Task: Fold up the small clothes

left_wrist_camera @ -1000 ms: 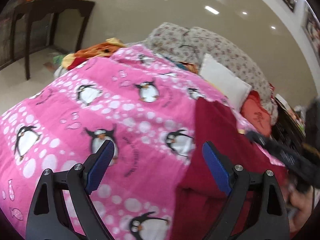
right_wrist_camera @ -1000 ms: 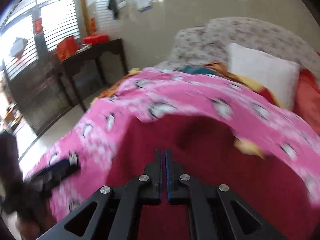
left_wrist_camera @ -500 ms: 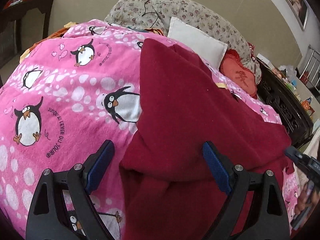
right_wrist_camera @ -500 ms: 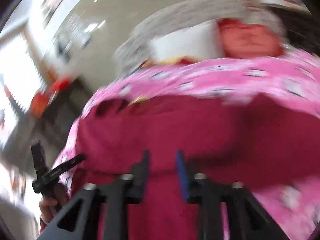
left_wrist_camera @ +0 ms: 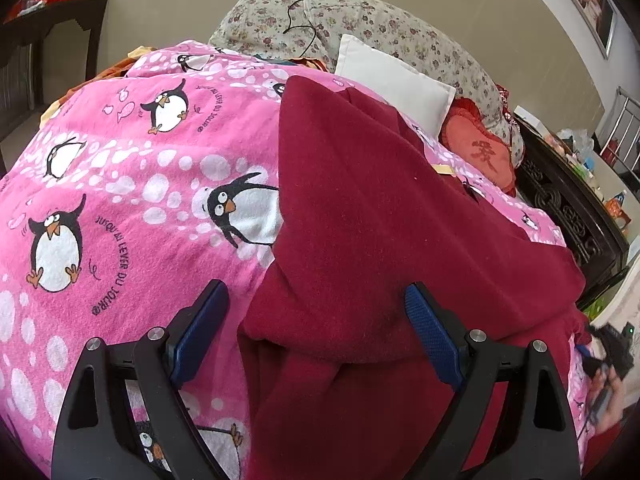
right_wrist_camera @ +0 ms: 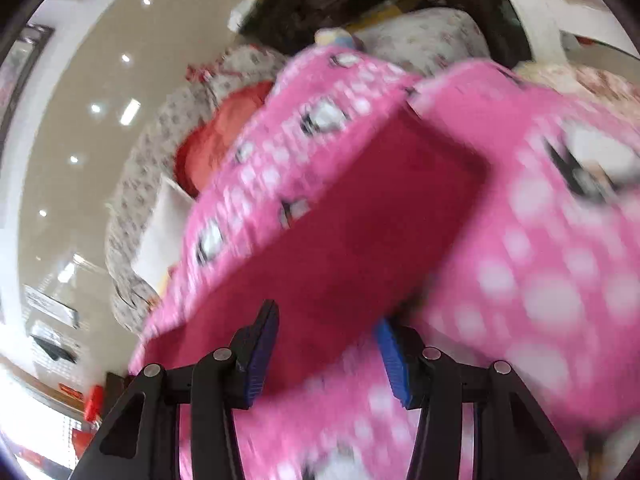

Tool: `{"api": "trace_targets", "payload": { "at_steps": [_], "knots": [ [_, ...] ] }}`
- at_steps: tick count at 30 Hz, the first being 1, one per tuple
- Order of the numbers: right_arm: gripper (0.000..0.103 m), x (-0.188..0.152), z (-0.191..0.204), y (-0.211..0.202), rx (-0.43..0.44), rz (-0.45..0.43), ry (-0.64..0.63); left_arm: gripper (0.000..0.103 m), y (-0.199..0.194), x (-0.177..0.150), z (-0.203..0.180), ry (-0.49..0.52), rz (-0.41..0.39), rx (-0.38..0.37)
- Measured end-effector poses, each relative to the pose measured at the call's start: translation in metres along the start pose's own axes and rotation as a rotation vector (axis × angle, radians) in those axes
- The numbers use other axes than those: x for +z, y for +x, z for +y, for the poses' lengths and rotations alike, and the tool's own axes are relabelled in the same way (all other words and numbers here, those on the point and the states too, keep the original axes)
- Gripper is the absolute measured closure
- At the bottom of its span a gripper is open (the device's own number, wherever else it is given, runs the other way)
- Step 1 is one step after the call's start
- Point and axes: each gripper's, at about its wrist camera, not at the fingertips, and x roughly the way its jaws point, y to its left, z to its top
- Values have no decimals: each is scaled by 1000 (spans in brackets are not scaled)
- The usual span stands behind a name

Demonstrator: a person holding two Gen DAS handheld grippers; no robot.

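A dark red fleece garment [left_wrist_camera: 372, 216] lies on a pink penguin-print blanket [left_wrist_camera: 120, 168], one layer folded over another near me. My left gripper [left_wrist_camera: 316, 340] is open and empty, held just above the garment's near folded edge. My right gripper [right_wrist_camera: 326, 356] is open, tilted and blurred, near the garment [right_wrist_camera: 352, 232]; it also shows at the right edge of the left wrist view [left_wrist_camera: 608, 356].
A white pillow [left_wrist_camera: 396, 80], a floral cushion [left_wrist_camera: 360, 20] and a red cushion [left_wrist_camera: 480, 148] lie at the bed's head. A dark carved bed frame [left_wrist_camera: 568, 208] runs along the right. A dark wooden table [left_wrist_camera: 44, 36] stands far left.
My right gripper was shut on the garment, carried it over, then opened and let go, now swinging away tilted. My left gripper stayed open and shifted right over the garment.
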Motion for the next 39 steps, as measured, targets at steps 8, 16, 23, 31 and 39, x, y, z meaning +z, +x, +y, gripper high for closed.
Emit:
{"api": "trace_targets", "payload": {
  "at_steps": [8,16,23,31,39],
  "knots": [
    [94,-36,195,-63,176,-89,-587,13,-16,7,12,-64,-53,-41],
    [94,-210,370,-18,523,124,-937,13,-36,17,37,-202,-134,-139],
    [78,-349,378,104,402,622,-1096,13,-33,22,55,-275,-128,-144],
    [72,-280,334,38,389,391,-1032,13,-36,22,42,-236,-140,-188],
    [71,-190,274,12,209,219,-901,40,-11,31,3,-137,-63,-172]
  ]
}}
